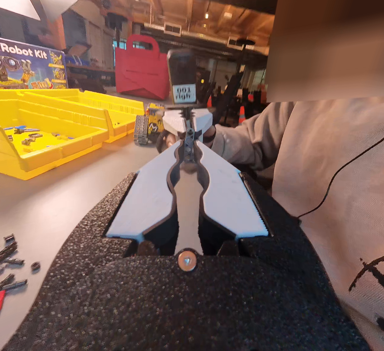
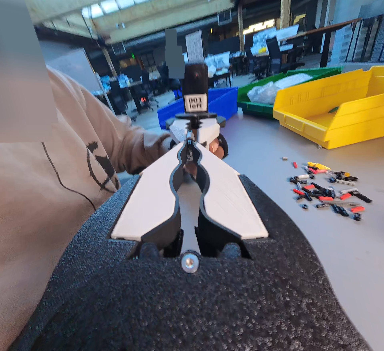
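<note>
Two hand-held grippers meet tip to tip above a grey bench point(image 1: 52, 205), and everything else lies around them.

Largest are the bins. Yellow bins point(image 1: 62, 153) sit on the far left of the left wrist view, and one of them holds a few small blue and grey parts. In the right wrist view another yellow bin point(image 2: 311, 124) stands at the far right, with a green bin point(image 2: 259, 108) and a blue bin point(image 2: 224, 101) beyond it. A red bag point(image 1: 141, 74) and a printed box point(image 1: 31, 66) stand behind the yellow bins. A person's beige sleeve point(image 1: 249, 137) reaches in from the right.

A small yellow tracked model point(image 1: 145, 126) stands on the bench, just beside the bins and behind the grippers. It looks largely built, though blur hides much of it.

The left gripper point(image 1: 188, 143) has its fingers pressed in on a slim grey beam point(image 1: 188, 149) with holes, held up off the bench. The right gripper point(image 2: 190, 145) faces it and pinches the other end of the same small piece; there the part looks dark, and its shape is hard to make out.

Smallest are the loose pieces point(image 2: 328, 191), black, red, white and yellow, scattered unsorted at the near right. A few more dark ones lie at the near left of the left wrist view.
</note>
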`<state>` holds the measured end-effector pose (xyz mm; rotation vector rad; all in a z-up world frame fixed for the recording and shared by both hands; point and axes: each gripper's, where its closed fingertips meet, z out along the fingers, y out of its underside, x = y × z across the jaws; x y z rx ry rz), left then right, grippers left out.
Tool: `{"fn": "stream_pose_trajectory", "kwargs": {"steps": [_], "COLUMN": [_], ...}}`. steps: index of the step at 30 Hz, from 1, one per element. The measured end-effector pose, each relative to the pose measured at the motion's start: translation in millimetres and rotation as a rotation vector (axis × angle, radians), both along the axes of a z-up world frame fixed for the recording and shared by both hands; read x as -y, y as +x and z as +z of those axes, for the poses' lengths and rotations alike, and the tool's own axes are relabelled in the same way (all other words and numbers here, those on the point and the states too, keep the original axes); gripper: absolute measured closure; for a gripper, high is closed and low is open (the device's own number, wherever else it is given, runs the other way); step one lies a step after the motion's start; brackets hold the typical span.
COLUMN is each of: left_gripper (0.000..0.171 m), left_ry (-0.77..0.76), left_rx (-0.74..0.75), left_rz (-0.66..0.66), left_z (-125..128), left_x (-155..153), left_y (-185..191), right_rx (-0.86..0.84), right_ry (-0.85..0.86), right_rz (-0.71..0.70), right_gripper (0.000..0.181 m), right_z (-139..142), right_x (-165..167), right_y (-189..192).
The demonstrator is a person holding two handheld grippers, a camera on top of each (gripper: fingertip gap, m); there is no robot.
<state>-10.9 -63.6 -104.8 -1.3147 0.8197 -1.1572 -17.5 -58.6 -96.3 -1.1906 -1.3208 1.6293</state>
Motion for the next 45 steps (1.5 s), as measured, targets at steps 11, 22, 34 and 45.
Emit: {"fn": "stream_pose_trajectory", "kwargs": {"steps": [11,22,34,45], "left_gripper": [0.164,0.165,0.165,0.165], "left_ry": [0.163,0.058,0.001,-0.084], "left_rx": [-0.465,-0.429,-0.253,0.19], "left_rz": [0.036,0.033,0.05,0.121], "left_z": [-49,-50,-22,44], "left_x": [5,1,3,-16], "left_y": [11,12,7,-64], "right_rx": [0.232,0.159,0.01,-0.047], "right_ry": [0.235,0.214,0.125,-0.073], "right_rz": [0.044,0.02,0.023,0.006], "right_gripper": [0.179,0.178,0.181,0.181], "right_z": [-42,-42,-19,-16], "right_x": [11,8,10,-24], "right_y": [3,-2,-1,10]}}
